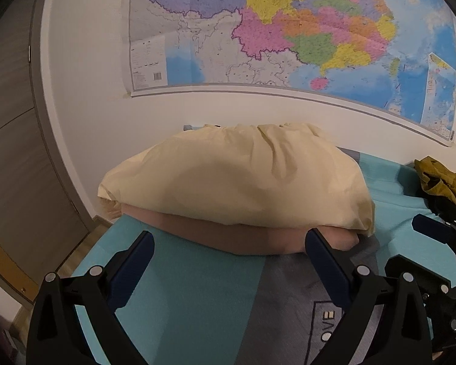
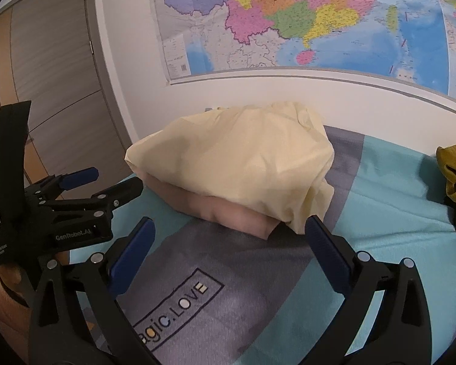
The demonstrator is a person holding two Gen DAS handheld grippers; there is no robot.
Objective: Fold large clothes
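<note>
both of my claws are spread wide with nothing between the pads. the left claw (image 1: 229, 248) hangs above the bed (image 1: 197, 289), its blue-padded fingers (image 1: 133, 269) framing the near edge of the folded clothes, and the right claw (image 2: 229, 234) does the same from a little further right, its fingers (image 2: 328, 252) wide apart over the grey panel of the bedspread. in the right wrist view i can also see the left claw (image 2: 115, 179) from the side at the left edge, jaws parted and empty, apart from the pile. the task's thing sits ahead of me: a cream garment (image 1: 237, 179) folded into a rounded bundle, lying on top of a pink folded garment (image 1: 228, 238) whose edge sticks out beneath it toward me; the stack rests on the bed close to the white wall (image 1: 91, 106). the cream cloth droops over the pink layer at the right corner, just beside my right claw's right finger, though i cannot tell whether it touches. the bedspread is teal with a grey panel carrying a boxed printed word (image 2: 179, 307). off to the right, well apart from the stack, a crumpled mustard-yellow garment (image 2: 454, 170) lies on the bed with something dark under it. a large coloured map (image 1: 288, 30) hangs on the wall above, and a grey and wood wardrobe door (image 2: 54, 76) stands at the left.
</note>
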